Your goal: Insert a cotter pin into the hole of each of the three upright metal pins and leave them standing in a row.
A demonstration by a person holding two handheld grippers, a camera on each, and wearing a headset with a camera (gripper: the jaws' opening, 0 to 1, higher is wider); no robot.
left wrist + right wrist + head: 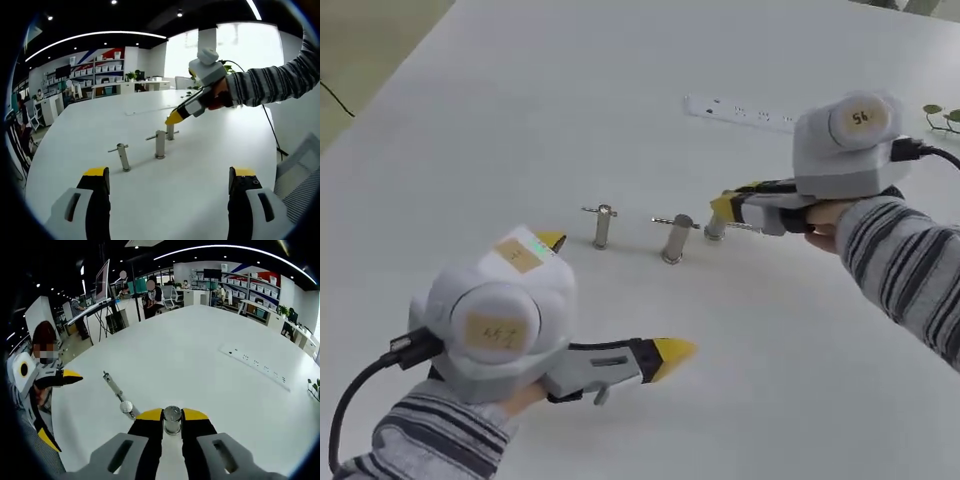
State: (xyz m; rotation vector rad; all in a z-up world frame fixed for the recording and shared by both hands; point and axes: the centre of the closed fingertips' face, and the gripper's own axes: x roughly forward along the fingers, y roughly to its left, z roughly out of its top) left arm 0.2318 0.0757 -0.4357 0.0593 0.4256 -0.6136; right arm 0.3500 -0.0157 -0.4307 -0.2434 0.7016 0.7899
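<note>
While I review the scene from the remote station, table (520, 90): white and wide, carrying the whole job.
Left gripper (613, 295): low over the near side of the table, fingers spread wide with nothing between them, well apart from the row.
Right gripper (720, 215): reaching in from the right at pin height. In the right gripper view its yellow-tipped fingers are closed against both sides of the third pin.
Power strip (740, 112): flat on the far side, well apart from the work.
Row of pins: first pin (602, 228), second pin (676, 240) and third pin (715, 230), all upright, in a line across the middle of the table.
Cotter pins: first cotter pin (599, 210) crosses the head of the first pin; second cotter pin (665, 222) crosses the head of the second. At the third pin I cannot tell whether one is seated, because the fingers cover it.
Task state, my judgement: two of three fitted, third in hand.
Risk 1: tipping the third pin on release, caused by fingers opening unevenly or dragging sideways.
Risk 2: knocking the second pin, which stands just beside the right fingers. The cause would be a withdrawal along the row rather than away from it.
Risk 3: a loosely seated cotter pin sliding out if its pin is jolted.
Receptacles: each pin's cross-hole is the only holder here. The first and second holes each carry a cotter pin; I cannot tell what the third hole holds.
</note>
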